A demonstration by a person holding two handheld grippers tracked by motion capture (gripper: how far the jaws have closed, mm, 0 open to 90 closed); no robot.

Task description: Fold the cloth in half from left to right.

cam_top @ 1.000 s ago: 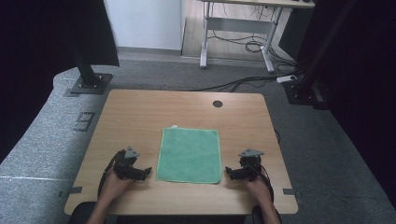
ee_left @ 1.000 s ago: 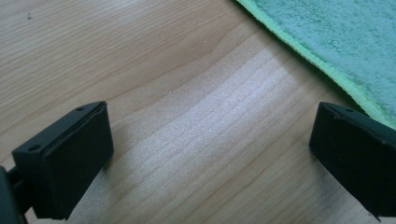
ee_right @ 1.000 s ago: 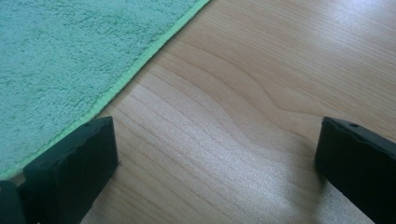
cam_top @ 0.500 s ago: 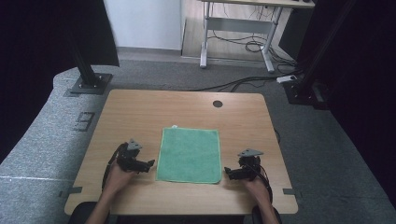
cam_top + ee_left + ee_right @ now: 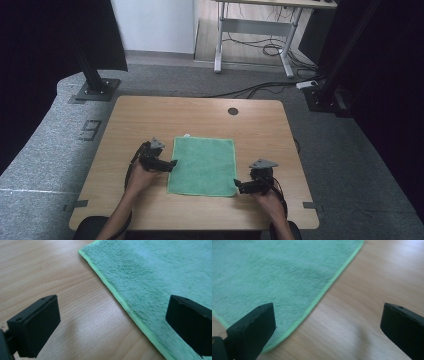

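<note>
A green cloth (image 5: 204,165) lies flat on the wooden table (image 5: 250,130), near its front. My left gripper (image 5: 170,164) is at the cloth's left edge, open, its jaws straddling the light green hem (image 5: 117,296) with one jaw over wood and the other over the cloth (image 5: 160,272). My right gripper (image 5: 240,187) is at the cloth's near right corner, open as well. In the right gripper view the cloth (image 5: 274,272) fills the upper left, its hem running between the wide-apart jaws, with bare wood to the right.
The table has a round cable hole (image 5: 233,111) near its far edge. Black stand bases (image 5: 94,90) sit on the grey floor beyond the table, and a desk frame with cables (image 5: 260,45) stands farther back. The person's forearms come in from the table's front edge.
My left gripper has moved right and forward until its jaws reach the cloth's left edge. The right gripper has barely shifted, staying by the near right corner.
</note>
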